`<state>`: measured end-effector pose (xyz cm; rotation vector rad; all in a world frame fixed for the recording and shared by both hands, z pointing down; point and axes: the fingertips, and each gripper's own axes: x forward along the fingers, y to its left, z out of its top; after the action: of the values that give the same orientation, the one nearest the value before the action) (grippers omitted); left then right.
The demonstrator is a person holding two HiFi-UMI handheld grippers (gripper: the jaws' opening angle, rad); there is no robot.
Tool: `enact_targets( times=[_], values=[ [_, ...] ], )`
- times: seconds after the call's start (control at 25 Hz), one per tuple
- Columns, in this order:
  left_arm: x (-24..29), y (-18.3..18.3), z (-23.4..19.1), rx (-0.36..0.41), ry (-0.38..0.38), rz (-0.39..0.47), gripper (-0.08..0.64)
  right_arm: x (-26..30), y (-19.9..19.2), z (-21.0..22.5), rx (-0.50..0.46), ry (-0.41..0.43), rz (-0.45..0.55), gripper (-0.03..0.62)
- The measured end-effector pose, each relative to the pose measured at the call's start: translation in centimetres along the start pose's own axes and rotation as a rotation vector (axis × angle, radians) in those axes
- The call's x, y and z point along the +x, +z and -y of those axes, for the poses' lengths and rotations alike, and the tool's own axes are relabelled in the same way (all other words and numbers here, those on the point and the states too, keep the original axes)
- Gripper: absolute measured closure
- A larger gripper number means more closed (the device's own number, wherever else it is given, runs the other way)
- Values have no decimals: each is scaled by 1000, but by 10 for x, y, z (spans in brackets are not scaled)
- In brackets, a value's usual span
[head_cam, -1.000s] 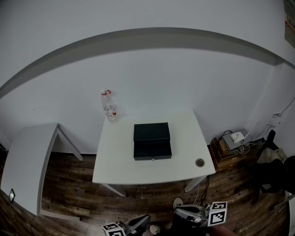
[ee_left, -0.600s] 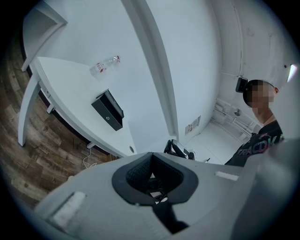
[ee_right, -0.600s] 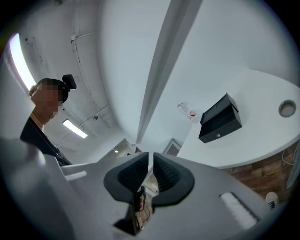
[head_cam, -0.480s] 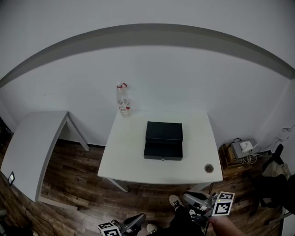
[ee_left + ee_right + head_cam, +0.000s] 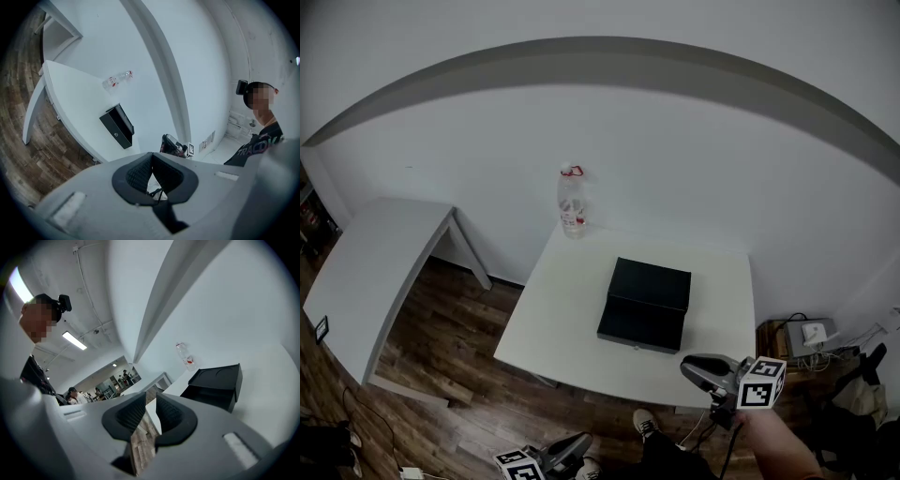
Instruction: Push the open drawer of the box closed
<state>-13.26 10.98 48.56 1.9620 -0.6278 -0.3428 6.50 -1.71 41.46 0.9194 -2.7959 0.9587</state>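
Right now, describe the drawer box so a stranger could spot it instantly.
Take the white table on the right, against the wall. Near its middle sits a flat black box, its drawer pulled out toward the near edge. It's the only dark thing there; the clear bottle stands at the far left corner.

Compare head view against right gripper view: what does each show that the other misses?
Only head view: the left gripper low in frame and a grey device on the floor at right. Only right gripper view: the right gripper stands slightly open and empty; a ceiling light; people in a far room. Both: black box with its drawer out, bottle, white table.
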Motion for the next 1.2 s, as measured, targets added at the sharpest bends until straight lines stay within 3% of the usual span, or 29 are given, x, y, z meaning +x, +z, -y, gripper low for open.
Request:
enact_targets(
  times=[0.4, 0.6, 0.76, 0.96, 1.2],
  values=[
    [63, 19, -21, -32, 97, 59, 560, 52, 72, 148, -258, -85, -202, 508],
    [83, 24, -29, -42, 154, 90, 560, 88, 80, 240, -440, -188, -407, 505],
    [97, 25, -33, -42, 203, 99, 560, 116, 76, 301, -567, -216, -593, 495],
    [106, 16, -34, -49, 259, 111, 560, 143, 67, 330, -609, -157, -712, 494],
    [116, 12, -45, -20, 319, 92, 560, 165, 61, 329, -594, -51, -753, 493]
  ],
)
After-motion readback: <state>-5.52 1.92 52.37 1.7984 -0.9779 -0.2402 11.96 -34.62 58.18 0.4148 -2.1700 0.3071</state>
